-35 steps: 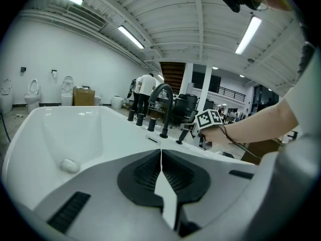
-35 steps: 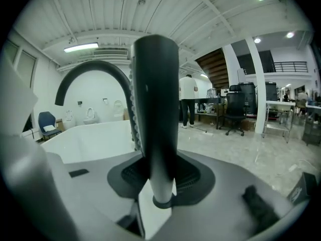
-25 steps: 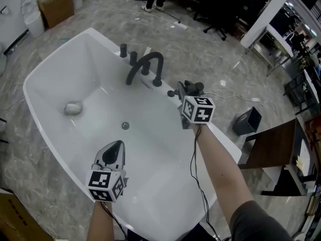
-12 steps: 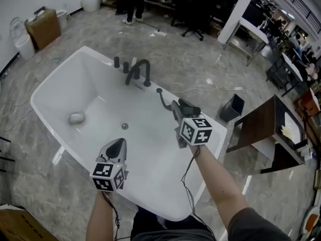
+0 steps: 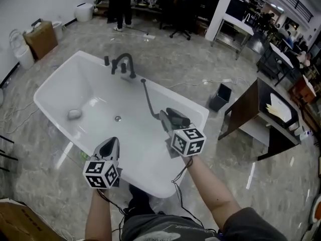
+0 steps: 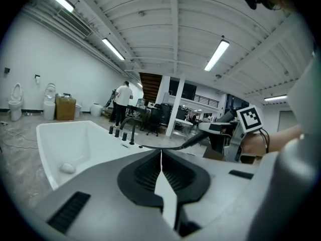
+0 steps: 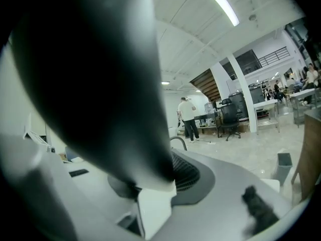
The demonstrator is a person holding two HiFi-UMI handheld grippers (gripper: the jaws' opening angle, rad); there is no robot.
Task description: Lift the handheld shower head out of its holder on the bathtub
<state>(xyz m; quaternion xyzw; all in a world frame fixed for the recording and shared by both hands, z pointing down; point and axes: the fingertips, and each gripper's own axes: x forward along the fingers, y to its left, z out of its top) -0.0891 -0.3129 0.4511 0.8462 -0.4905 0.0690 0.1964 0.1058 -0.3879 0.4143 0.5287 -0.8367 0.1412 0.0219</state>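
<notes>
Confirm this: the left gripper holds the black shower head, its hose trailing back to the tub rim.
Wrong hand: the right gripper holds the shower head, hose trailing back to the tub rim; the head view shows it.

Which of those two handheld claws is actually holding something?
The right gripper: its jaws clamp the black shower head, hose running to the bathtub. The left gripper is shut on nothing.

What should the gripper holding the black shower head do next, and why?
Probably hold it steady, not pull farther. The right gripper is shut on the black handheld shower head, already off the white bathtub's rim, and its black hose runs nearly straight back there, so little slack seems left.
</notes>
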